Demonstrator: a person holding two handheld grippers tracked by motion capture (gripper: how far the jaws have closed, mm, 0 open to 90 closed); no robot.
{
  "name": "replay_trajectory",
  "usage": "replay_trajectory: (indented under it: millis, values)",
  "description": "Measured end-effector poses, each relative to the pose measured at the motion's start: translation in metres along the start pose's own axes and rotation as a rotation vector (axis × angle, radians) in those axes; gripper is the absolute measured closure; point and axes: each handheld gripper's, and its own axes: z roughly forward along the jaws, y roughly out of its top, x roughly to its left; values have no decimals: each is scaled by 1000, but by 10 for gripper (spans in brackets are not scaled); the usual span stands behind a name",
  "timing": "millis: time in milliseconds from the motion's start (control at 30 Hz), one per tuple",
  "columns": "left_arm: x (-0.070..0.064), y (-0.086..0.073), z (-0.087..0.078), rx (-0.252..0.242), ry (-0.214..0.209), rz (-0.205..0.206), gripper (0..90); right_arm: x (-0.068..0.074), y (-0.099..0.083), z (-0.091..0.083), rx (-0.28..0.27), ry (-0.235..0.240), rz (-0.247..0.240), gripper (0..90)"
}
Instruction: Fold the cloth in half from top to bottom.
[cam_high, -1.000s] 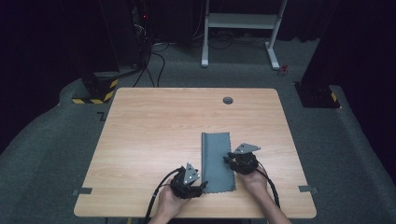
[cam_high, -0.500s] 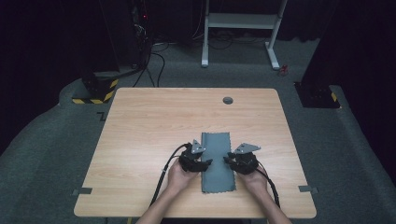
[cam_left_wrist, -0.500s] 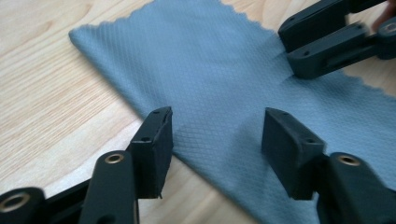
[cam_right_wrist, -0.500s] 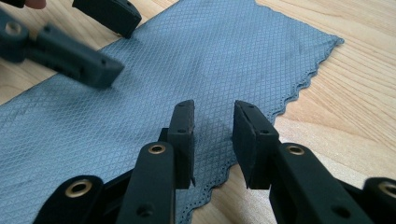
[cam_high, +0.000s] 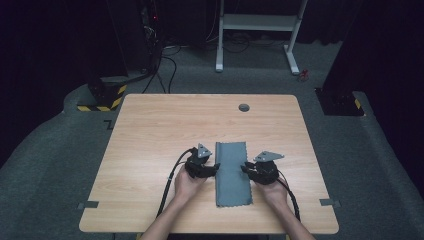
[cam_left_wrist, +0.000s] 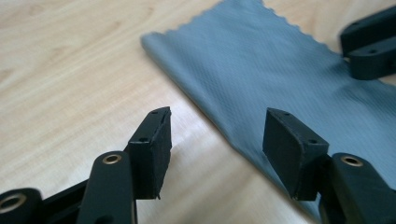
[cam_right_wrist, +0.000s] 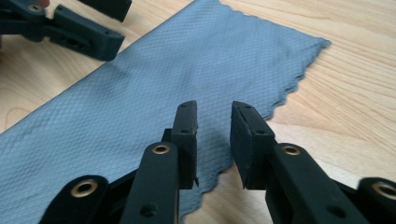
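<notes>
A grey cloth (cam_high: 231, 172) lies flat on the wooden table (cam_high: 150, 130) as a long folded strip with zigzag-cut edges. My left gripper (cam_high: 216, 166) sits at the strip's left edge. In the left gripper view it (cam_left_wrist: 217, 116) is open wide, just above the wood beside the cloth (cam_left_wrist: 280, 70), with nothing between the jaws. My right gripper (cam_high: 245, 167) is at the strip's right edge. In the right gripper view it (cam_right_wrist: 214, 109) is open by a narrow gap, low over the wavy edge of the cloth (cam_right_wrist: 163, 79). The two grippers face each other across the cloth.
A round dark grommet (cam_high: 243, 107) is set in the table near its far edge. Grey tape marks (cam_high: 88, 204) (cam_high: 326, 202) flank the table on the floor. A white metal frame (cam_high: 260, 22) and cables stand beyond the table.
My left gripper has moved from the table's near side forward and right to the cloth's left edge. The right gripper has stayed at the right edge. The cloth has not moved.
</notes>
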Motion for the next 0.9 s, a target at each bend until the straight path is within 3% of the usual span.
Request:
replay_trajectory:
  millis: [133,233,433,533,667,767,900]
  values:
    - [8,12,10,-2,36,-46,423,-7,4,-1,20,-19,5,747]
    - [13,19,17,10,61,-52,423,-12,8,-2,17,-43,9,757]
    - [18,22,24,66,123,-21,425,-18,13,5,42,-57,7,755]
    - [24,20,26,66,110,-44,403,-20,13,10,78,-72,-8,754]
    - [27,23,27,74,138,-40,433,-26,14,9,90,-95,-7,757]
    - [35,23,28,58,98,-110,430,-31,16,8,83,-86,11,745]
    - [35,28,29,24,69,-114,426,-35,24,11,61,-76,58,698]
